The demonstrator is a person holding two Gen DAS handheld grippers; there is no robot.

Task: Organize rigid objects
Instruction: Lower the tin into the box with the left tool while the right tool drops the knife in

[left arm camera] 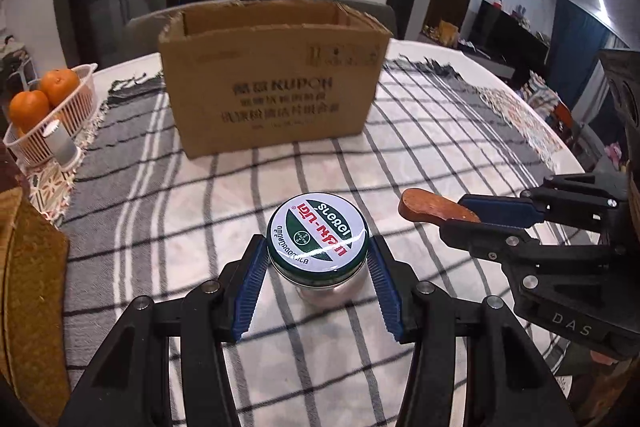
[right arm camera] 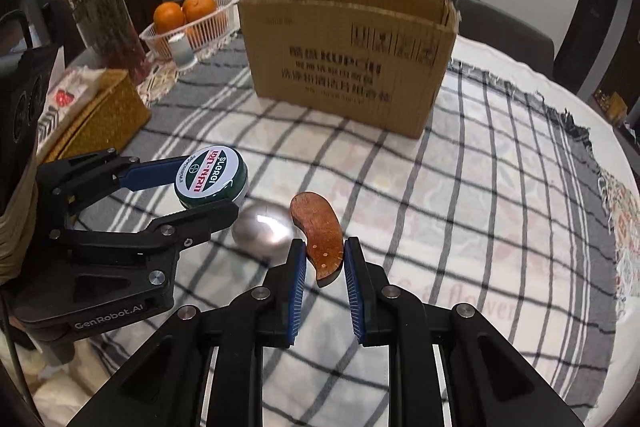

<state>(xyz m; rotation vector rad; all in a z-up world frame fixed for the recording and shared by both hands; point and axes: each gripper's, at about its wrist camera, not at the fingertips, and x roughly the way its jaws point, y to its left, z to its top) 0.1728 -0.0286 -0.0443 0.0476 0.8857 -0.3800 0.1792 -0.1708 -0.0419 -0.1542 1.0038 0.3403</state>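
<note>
Beyond held jar and wooden piece: open-topped box, clear cloth between.

One cardboard box, one jar, two oranges, one basket

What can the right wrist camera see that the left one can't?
Only the right wrist view shows a shiny metal ball on the cloth, a vase of dried flowers, and its own gripper head-on. Only the left wrist view shows the TV stand at the far right. Both show the jar, the wooden handle, the box and the oranges.
</note>
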